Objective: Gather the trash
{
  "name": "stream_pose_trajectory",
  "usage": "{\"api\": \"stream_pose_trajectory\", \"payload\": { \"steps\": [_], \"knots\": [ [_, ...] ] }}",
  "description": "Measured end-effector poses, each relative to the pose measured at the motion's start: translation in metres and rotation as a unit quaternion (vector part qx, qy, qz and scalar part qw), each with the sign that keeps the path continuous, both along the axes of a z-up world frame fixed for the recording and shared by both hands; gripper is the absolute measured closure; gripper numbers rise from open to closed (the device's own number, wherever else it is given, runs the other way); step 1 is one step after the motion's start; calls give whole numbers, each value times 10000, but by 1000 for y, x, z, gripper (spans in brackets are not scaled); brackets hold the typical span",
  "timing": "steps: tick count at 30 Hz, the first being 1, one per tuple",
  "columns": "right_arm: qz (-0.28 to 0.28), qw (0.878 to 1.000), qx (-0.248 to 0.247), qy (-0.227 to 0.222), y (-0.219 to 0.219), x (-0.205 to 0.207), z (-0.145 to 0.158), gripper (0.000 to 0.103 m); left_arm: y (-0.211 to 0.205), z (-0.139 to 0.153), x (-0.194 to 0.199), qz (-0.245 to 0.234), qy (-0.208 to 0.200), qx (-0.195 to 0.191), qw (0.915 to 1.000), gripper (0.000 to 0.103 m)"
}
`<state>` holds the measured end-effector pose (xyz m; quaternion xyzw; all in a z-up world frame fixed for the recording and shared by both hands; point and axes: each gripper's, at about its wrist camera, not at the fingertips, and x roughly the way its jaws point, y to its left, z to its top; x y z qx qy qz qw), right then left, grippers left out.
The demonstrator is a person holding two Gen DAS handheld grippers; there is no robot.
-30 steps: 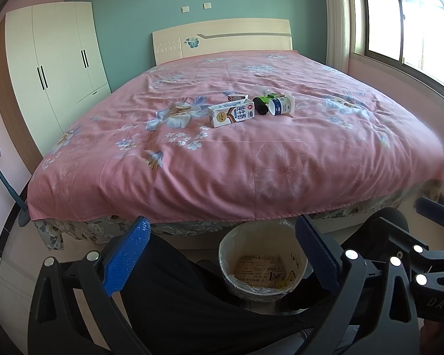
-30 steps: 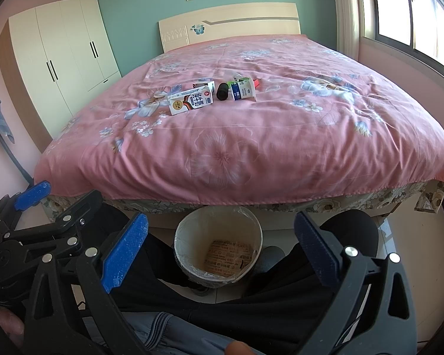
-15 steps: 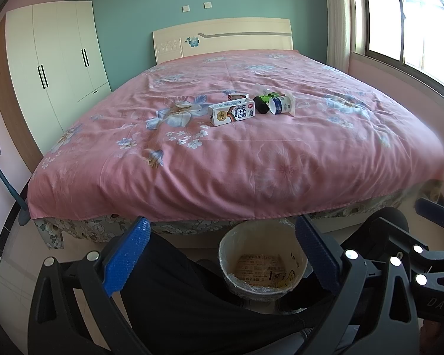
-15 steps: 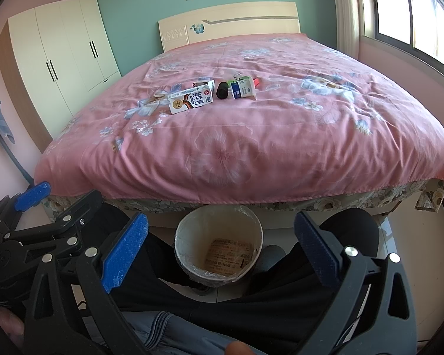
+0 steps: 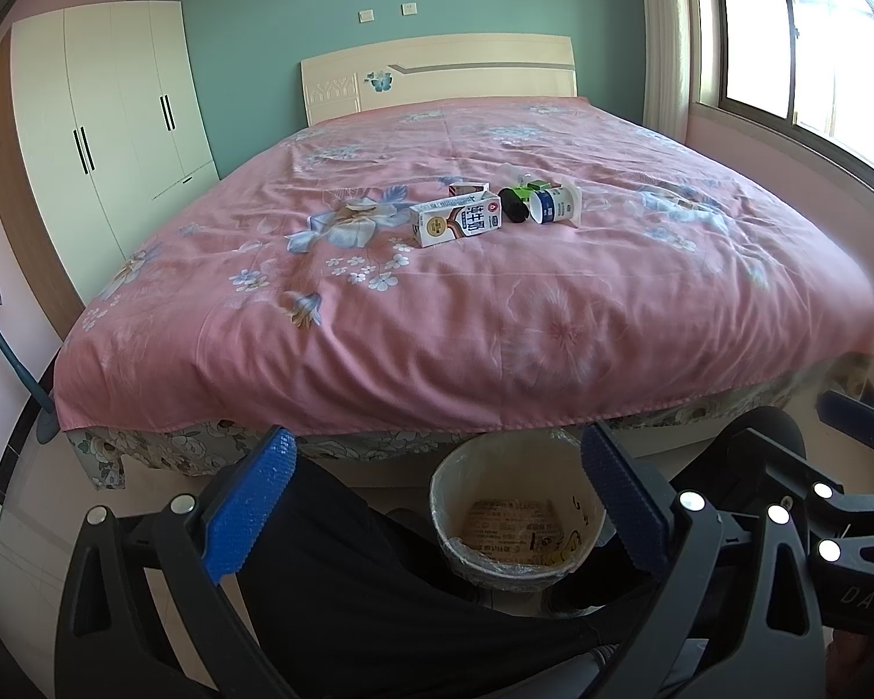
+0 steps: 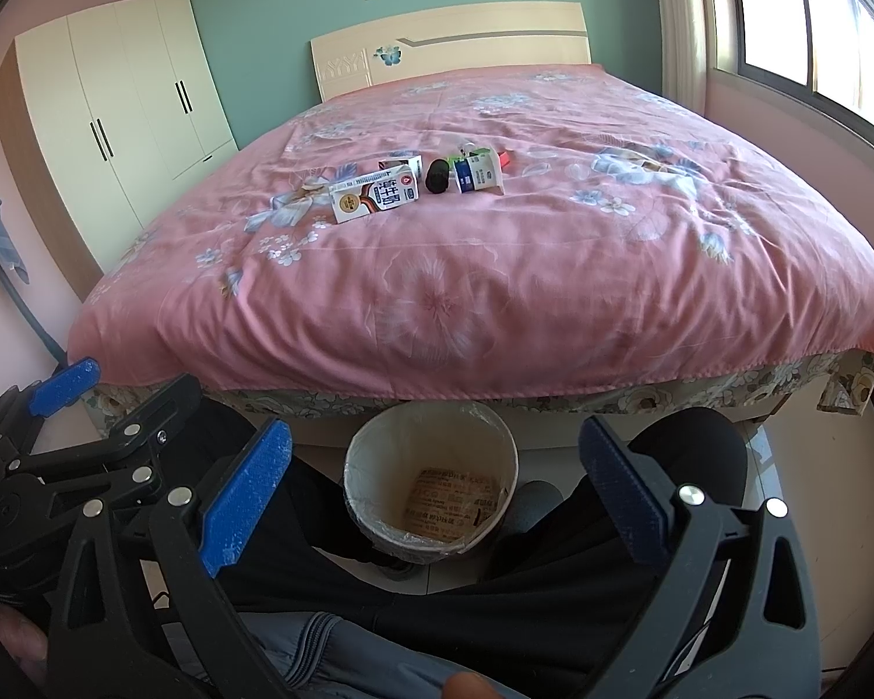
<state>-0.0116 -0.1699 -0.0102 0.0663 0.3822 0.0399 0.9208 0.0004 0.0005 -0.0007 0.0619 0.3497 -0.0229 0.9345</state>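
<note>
Several pieces of trash lie mid-bed on the pink floral cover (image 5: 495,314): a white milk carton (image 5: 455,222) (image 6: 374,197) on its side, a small box (image 5: 468,190) behind it, a black cylinder (image 5: 513,205) (image 6: 437,175), a white and blue cup (image 5: 555,205) (image 6: 479,174) tipped over, and something green (image 5: 531,187). A lined bin (image 5: 518,515) (image 6: 431,480) stands on the floor at the bed's foot. My left gripper (image 5: 434,495) and right gripper (image 6: 434,489) are both open and empty, held low, far short of the trash.
A person's dark-trousered legs (image 5: 349,571) flank the bin. A white wardrobe (image 5: 110,134) stands to the left, a window (image 5: 798,41) to the right, and the headboard (image 5: 437,78) at the back. A card or paper lies in the bin's bottom (image 6: 451,498).
Both views have shifted only slightly; the grippers stay open and the trash has not moved.
</note>
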Motion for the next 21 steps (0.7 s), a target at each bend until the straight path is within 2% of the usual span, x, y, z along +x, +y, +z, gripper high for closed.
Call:
{"api": "stream_pose_trajectory", "payload": {
  "steps": [21],
  "knots": [
    [4, 10000, 6, 1, 0, 1, 2, 6, 0, 0, 0, 1, 1, 2, 10000, 3]
  ]
}}
